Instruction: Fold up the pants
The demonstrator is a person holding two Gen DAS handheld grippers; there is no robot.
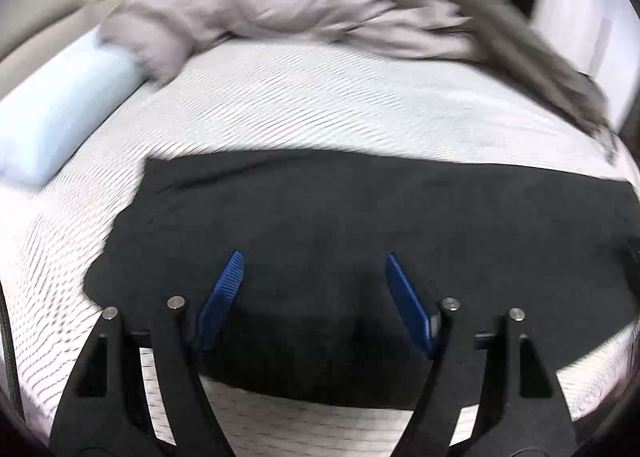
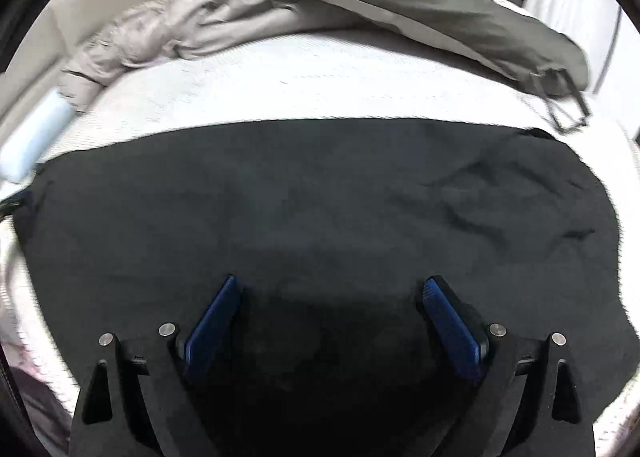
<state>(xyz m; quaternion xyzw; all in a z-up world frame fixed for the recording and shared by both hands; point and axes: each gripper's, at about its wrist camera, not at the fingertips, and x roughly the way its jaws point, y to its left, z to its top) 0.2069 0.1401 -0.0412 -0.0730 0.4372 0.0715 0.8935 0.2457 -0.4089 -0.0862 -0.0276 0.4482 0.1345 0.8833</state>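
pants flat on mattress, bedding behind, pillow left

Pants: black matt cloth, lightly creased toward the right. Bed: white textile cover with a fine ribbed weave, matt. Far side: pale grey-beige blanket, crumpled soft cloth with a faint sheen; olive-grey bag, smooth woven fabric, with thin straps at its right end. Far left: light blue pillow, smooth, matt. Fingers: ridged blue plastic pads on matt black plastic arms, joined by bright metal pins.
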